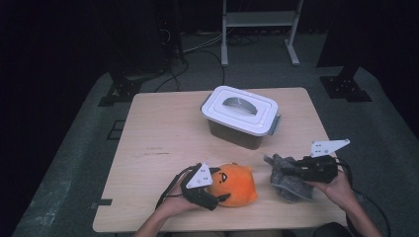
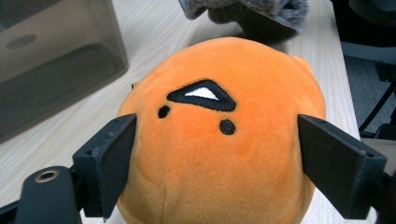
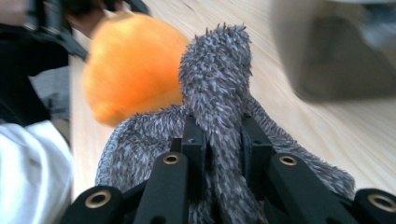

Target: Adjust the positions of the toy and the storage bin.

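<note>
Box (image 1: 242, 117) stands behind orange plush (image 1: 234, 183) and grey cloth (image 1: 289, 182).

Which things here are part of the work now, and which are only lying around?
In use:
- orange plush toy, between the jaws of the left claw
- grey fuzzy cloth, pinched by the right claw

Lying about:
- box with white lid, closed, untouched at the back of the table
- metal stand on the floor

Each black left gripper (image 1: 221, 190) and right gripper (image 1: 277, 171) carries a pale grey three-cornered plate with small dark holes on top and trails a black cable. Their flat black jaws hang on linkage arms pinned with brass-ringed rivets. The person's forearms are bare.
</note>
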`<state>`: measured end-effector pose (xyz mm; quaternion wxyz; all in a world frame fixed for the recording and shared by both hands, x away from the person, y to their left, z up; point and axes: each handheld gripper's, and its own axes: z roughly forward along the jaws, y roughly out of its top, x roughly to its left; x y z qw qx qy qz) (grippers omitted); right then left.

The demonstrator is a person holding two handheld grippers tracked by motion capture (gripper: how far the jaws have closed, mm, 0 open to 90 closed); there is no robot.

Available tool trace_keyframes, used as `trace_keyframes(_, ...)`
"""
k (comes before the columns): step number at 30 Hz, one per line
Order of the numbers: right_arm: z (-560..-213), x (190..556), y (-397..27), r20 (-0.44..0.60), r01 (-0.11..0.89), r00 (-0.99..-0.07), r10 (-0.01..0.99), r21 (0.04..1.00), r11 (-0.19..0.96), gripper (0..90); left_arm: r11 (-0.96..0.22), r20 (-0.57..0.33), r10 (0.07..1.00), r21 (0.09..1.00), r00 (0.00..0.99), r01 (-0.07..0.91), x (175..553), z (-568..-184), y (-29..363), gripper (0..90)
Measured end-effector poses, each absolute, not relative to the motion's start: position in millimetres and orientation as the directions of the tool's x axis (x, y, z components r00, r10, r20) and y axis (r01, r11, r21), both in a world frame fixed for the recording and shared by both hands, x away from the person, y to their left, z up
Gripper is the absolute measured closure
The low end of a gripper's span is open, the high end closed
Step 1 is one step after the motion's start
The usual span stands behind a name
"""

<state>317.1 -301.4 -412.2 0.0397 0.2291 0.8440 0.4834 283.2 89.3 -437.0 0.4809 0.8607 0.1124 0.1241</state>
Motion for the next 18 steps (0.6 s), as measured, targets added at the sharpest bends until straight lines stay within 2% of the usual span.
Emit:
trace_keyframes(11,-438,320,-354,0.135,0.447,-0.799,0.585,0.785,0.429,73.6,-0.518,0.11,0.305,0.852,0.946,0.068,282,-437,88,11.9)
trace_keyframes(13,-441,322,-360,0.136,0.461,-0.786,0.603,0.78,0.424,68.2,-0.518,0.108,0.303,0.852,0.947,0.069,282,-436,87,11.1)
trace_keyframes(15,-446,324,-364,0.165,0.487,-0.775,0.61,0.771,0.41,54.1,-0.518,0.106,0.301,0.852,0.948,0.07,282,-436,87,10.4)
trace_keyframes(16,-447,325,-364,0.166,0.499,-0.764,0.624,0.764,0.408,49.9,-0.517,0.103,0.301,0.853,0.948,0.071,282,-436,87,10.1)
trace_keyframes(18,-449,325,-366,0.179,0.499,-0.766,0.618,0.771,0.395,46.8,-0.516,0.101,0.297,0.854,0.949,0.07,282,-436,87,9.1)
